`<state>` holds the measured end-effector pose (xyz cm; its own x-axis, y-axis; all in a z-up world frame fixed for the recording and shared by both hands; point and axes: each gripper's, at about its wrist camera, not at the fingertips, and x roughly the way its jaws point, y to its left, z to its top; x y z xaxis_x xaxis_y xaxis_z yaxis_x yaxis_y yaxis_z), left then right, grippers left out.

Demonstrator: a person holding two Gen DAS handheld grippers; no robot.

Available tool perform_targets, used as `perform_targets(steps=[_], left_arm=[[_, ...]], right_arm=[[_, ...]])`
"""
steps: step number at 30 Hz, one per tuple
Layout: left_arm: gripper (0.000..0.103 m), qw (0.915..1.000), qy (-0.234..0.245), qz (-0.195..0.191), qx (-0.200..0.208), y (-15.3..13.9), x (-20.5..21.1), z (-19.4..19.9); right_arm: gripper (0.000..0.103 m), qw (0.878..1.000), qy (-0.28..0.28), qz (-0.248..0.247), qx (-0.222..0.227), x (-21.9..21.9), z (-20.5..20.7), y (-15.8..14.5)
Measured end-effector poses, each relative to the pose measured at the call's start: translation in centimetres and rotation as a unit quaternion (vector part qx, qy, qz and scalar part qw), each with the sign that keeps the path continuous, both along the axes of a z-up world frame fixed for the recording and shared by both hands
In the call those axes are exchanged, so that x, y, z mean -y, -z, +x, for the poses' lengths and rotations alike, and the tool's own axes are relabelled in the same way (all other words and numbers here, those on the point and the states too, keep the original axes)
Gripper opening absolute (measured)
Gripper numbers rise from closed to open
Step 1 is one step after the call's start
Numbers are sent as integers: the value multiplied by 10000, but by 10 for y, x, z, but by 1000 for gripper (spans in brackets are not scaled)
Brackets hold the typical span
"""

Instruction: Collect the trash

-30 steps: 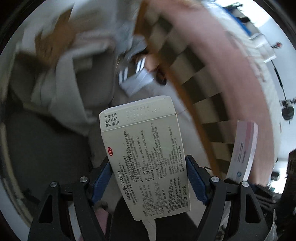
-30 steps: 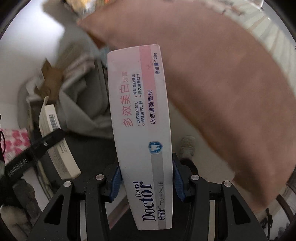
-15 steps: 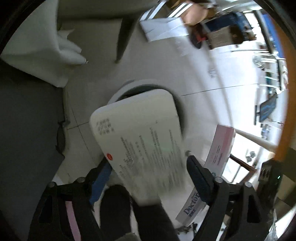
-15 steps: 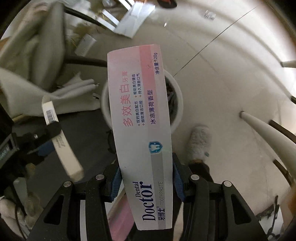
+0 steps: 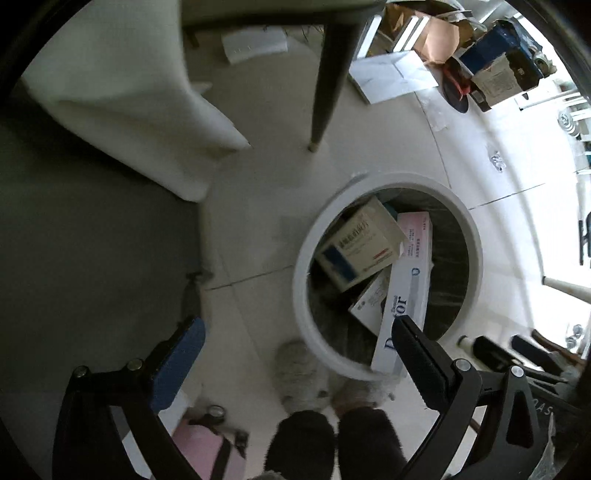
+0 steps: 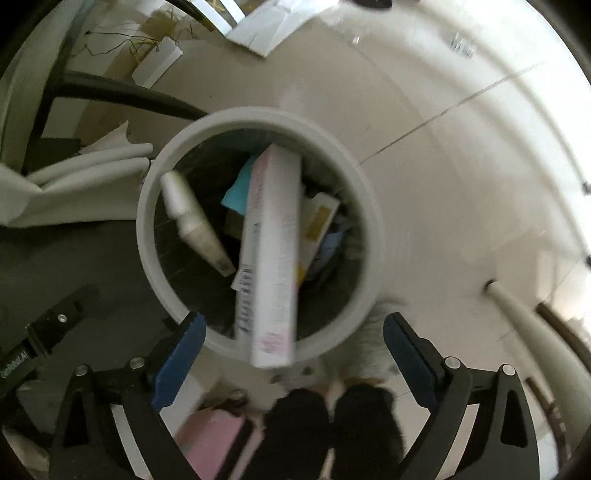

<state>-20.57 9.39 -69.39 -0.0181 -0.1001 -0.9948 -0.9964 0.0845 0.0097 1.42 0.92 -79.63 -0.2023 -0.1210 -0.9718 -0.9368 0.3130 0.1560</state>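
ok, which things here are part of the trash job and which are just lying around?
Job:
- white bin
- toothpaste box, dropping in
- medicine box, in the bin
- left gripper and right gripper, jaws open

Lying around:
- table leg
- white cloth
- cardboard clutter

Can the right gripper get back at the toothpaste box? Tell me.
Probably yes: the right gripper is open directly above the bin, and the toothpaste box lies topmost, one end over the rim.
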Motion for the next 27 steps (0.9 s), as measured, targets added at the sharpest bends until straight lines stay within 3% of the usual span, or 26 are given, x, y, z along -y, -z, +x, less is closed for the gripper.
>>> perform_targets(steps=[5,12,20,27], left_arm=[[103,9998,140,104,-139,-36,17,4],[103,9998,139,166,-49,-121,44,6],[103,9987,308,391,112,-259,72,6],[103,9958,485,658,419,-386,93,6]], right_arm=[[99,9981,-204,201,538,1,-2,-50],[99,9971,-141,375,645,12,-10,-146],[99,9962,-253,701,457,40,-15,-288],[99,9936,-342,1073,125,65,-9,-431]])
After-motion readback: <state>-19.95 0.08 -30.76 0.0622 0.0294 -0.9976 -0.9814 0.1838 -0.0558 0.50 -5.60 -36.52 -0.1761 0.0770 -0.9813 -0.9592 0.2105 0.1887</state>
